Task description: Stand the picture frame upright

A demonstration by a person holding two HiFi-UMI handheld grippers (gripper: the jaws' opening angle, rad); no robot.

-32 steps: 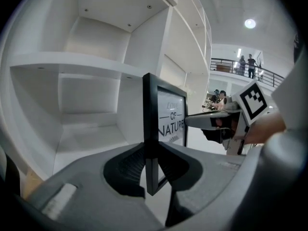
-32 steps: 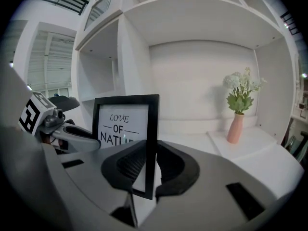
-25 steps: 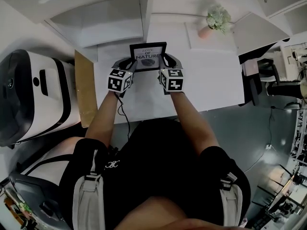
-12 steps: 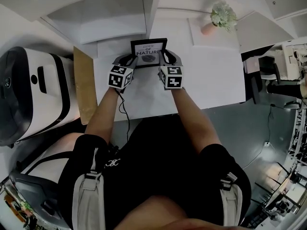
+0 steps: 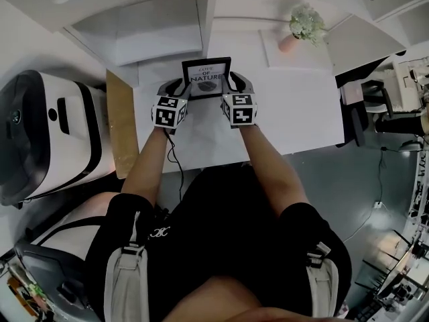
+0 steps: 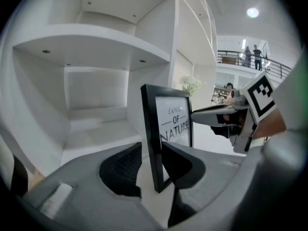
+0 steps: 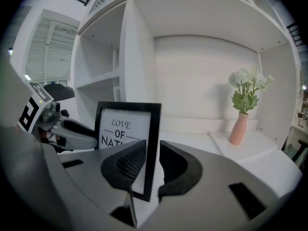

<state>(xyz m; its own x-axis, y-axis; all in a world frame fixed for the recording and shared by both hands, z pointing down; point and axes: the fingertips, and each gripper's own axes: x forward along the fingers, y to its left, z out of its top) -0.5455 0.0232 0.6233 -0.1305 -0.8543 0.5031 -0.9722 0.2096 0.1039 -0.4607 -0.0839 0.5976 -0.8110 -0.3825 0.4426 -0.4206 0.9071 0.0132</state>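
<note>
So the picture frame is standing upright at the back of the white desk. It's black, with a "LOVE OF NATURE" print facing the person, and it sits right in front of the divider of the white shelf unit.

The left gripper has the frame's left edge between its jaws, and those jaws have just been opening. There's a clear strip of white showing between the ribbed outer pad and the frame. The inner one sits just beside the glass side, so it isn't squeezing anything right now.

The right gripper is on the opposite edge. Its jaws are only narrowly apart, with both pads looking snug against the front and back of the frame's right side, so it has hold of it.

Both grippers reach in from the person's side, more or less mirrored, with the marker cubes facing up in the head view.

Off to the right, well apart from the frame, a pink vase with white flowers sits on a low white step. A tan board runs along the desk's left edge.
</note>
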